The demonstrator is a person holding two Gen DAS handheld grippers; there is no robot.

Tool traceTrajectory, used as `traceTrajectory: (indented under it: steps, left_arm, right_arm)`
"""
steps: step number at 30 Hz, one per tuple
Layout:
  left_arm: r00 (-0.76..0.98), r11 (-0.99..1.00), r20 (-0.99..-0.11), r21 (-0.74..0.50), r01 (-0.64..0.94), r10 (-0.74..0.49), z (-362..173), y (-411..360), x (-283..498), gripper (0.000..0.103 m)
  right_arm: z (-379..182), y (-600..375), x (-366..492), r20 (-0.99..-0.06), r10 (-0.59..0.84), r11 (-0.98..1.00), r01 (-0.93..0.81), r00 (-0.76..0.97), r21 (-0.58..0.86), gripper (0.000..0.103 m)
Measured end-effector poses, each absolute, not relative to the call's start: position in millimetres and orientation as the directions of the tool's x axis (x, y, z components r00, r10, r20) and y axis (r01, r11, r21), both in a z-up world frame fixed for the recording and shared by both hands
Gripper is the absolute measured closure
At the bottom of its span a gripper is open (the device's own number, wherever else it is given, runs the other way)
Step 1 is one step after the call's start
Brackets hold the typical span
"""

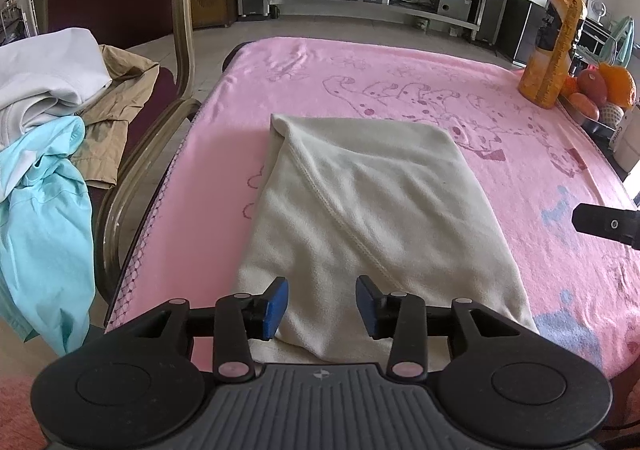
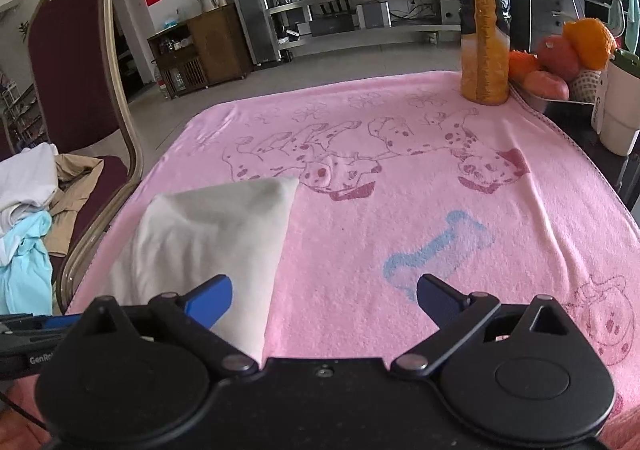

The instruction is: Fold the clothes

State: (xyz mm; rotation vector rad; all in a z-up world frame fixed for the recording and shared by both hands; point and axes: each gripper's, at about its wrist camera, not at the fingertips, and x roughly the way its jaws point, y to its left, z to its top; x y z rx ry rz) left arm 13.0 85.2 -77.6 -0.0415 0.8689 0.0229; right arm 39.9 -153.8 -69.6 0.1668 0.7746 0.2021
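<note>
A cream garment [image 1: 372, 206] lies folded into a long strip on the pink blanket [image 1: 520, 154] that covers the table. My left gripper [image 1: 322, 304] is open and empty, its blue pads just above the garment's near end. My right gripper [image 2: 324, 300] is wide open and empty over bare blanket, with the garment [image 2: 208, 238] to its left; its left finger overlaps the garment's near right edge. The right gripper's tip also shows at the right edge of the left wrist view [image 1: 604, 226].
A maroon chair [image 1: 120, 62] stands left of the table with white, tan and light blue clothes [image 1: 44, 178] piled on it. An orange juice bottle [image 2: 484, 22], a fruit tray [image 2: 560, 62] and a white cup [image 2: 620, 106] stand at the table's far right.
</note>
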Motion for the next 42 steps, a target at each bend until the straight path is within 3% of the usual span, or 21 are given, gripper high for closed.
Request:
traceTrajectory:
  steps: [26,28,30,32,35,38,42]
  left_arm:
    - [0.643,0.999,-0.766,-0.044,-0.028,-0.015,-77,84,13,0.064]
    - [0.655,0.999,-0.755,-0.051,-0.010,-0.032,-76,83,13,0.066]
    - [0.668,0.998,-0.743,-0.056,0.010,-0.048,-75,81,14,0.069]
    - [0.661,0.999,-0.750,-0.022,0.032,-0.038,-80,75,18,0.073]
    - [0.596,0.996,-0.803,0.045,0.073,-0.007,-95,65,26,0.079]
    - [0.561,0.980,-0.827,0.142,0.139,0.040,-101,52,17,0.078]
    - [0.556,0.982,-0.830,0.129,0.140,0.029,-93,56,2,0.078]
  right_arm:
    - [-73,-155,44,-0.714,0.269,0.960,-0.124,0.646,0.250,0.003]
    - [-73,-154,42,-0.707,0.339,0.938,-0.162,0.620,0.308,0.016]
    - [-73,-148,43,-0.695,0.409,0.910,-0.208,0.592,0.358,0.064]
    - [-78,-136,46,-0.700,0.462,0.886,-0.248,0.545,0.392,0.086]
    - [-94,-109,52,-0.723,0.504,0.862,-0.323,0.473,0.389,0.087]
    - [-108,-90,45,-0.771,0.478,0.862,-0.393,0.420,0.320,0.087]
    - [-105,-100,33,-0.784,0.468,0.867,-0.384,0.407,0.318,0.087]
